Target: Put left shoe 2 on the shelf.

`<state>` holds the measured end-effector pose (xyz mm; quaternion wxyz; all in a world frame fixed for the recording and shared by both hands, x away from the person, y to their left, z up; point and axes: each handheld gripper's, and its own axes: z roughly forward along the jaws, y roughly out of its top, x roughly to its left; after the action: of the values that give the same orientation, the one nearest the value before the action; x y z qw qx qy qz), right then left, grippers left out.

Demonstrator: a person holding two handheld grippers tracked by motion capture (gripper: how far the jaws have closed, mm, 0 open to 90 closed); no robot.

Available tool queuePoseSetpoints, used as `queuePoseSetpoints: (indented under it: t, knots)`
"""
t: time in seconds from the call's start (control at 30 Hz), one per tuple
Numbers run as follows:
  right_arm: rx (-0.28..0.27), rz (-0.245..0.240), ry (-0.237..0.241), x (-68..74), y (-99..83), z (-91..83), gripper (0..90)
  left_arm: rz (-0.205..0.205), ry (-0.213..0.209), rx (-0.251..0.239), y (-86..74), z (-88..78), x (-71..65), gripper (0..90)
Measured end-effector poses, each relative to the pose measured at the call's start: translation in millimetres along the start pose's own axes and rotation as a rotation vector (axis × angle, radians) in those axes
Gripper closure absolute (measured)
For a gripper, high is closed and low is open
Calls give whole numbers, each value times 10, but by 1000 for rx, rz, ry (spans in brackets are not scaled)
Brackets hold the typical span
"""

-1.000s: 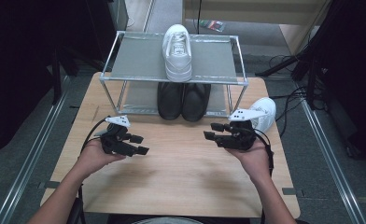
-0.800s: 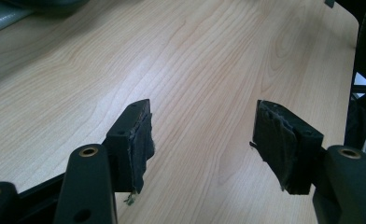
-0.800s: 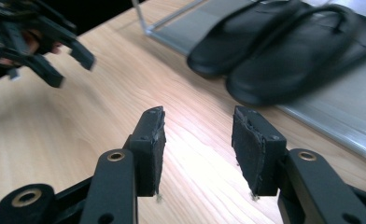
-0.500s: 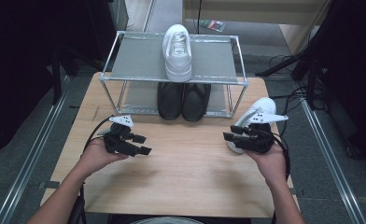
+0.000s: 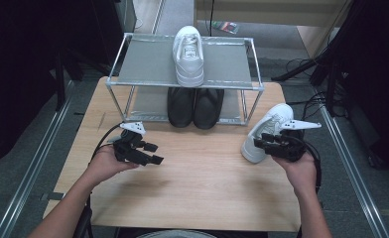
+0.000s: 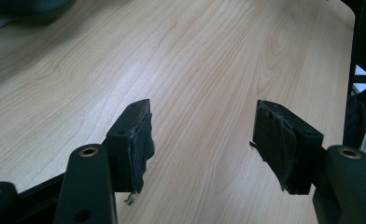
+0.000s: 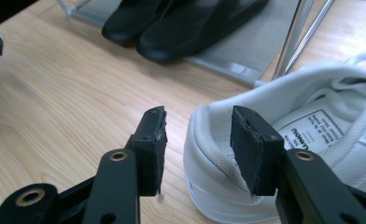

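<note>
Straddling the white sneaker's (image 7: 284,154) heel, right gripper (image 7: 197,140) jaws apart.

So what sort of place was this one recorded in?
Probably a lab or recording workspace, not a home: a wooden table carries a small metal shoe rack, with loose cables on grey flooring around it.

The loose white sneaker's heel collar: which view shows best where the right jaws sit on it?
The right gripper view: the white sneaker's heel collar sits between the open jaws, pads not pressing. The high view shows the right gripper at the heel, detail too small. The left gripper view shows bare tabletop.
</note>
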<state>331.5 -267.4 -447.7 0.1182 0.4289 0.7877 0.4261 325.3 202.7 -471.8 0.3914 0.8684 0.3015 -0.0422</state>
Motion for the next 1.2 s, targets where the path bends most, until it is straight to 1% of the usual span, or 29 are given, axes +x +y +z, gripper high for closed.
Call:
queuePoseSetpoints:
  t: [0.07,0.13,0.2,0.23,0.27,0.3,0.37,0.4,0.43,0.5,0.6,0.67,0.77,0.8,0.87,0.97,1.1,1.17,1.2]
  knots:
    - [17,-11,3,-19,-14,65,572,1,4,0,-1,0,-5,379]
    - [50,-9,6,-45,-26,161,584,3,8,0,0,-5,-7,379]
    - [78,0,3,-74,-29,238,621,3,5,0,0,-4,-9,378]
    - [87,6,8,-94,-27,268,619,3,4,2,0,0,-13,378]
    - [91,24,21,-113,-22,295,620,4,5,3,1,4,-16,378]
    - [95,31,30,-126,-21,322,621,4,2,5,1,6,-18,378]
    - [103,27,46,-136,-29,378,635,5,1,4,-1,17,-28,378]
    - [118,27,51,-135,-33,408,655,5,1,7,-2,19,-31,377]
    - [137,23,56,-131,-41,443,649,6,2,8,-4,19,-34,377]
    - [155,11,49,-129,-54,497,644,9,5,11,-16,10,-40,377]
    - [145,31,77,-161,-60,531,645,5,8,9,-32,1,-40,377]
    - [138,33,94,-179,-71,548,649,8,12,14,-37,-2,-38,377]
    - [137,44,118,-192,-78,589,654,7,9,10,-37,-4,-44,377]
    - [135,39,111,-187,-71,598,657,7,9,8,-37,-5,-46,377]
    - [154,41,103,-173,-48,600,683,7,13,8,-38,-7,-48,377]
    - [174,27,81,-136,-28,579,718,5,12,3,-39,-18,-42,377]
    - [194,18,68,-119,-8,565,748,4,13,3,-35,-19,-35,377]
    - [190,18,59,-103,0,551,755,4,13,3,-33,-17,-33,377]
    - [180,9,50,-92,7,536,756,5,12,2,-31,-17,-32,377]
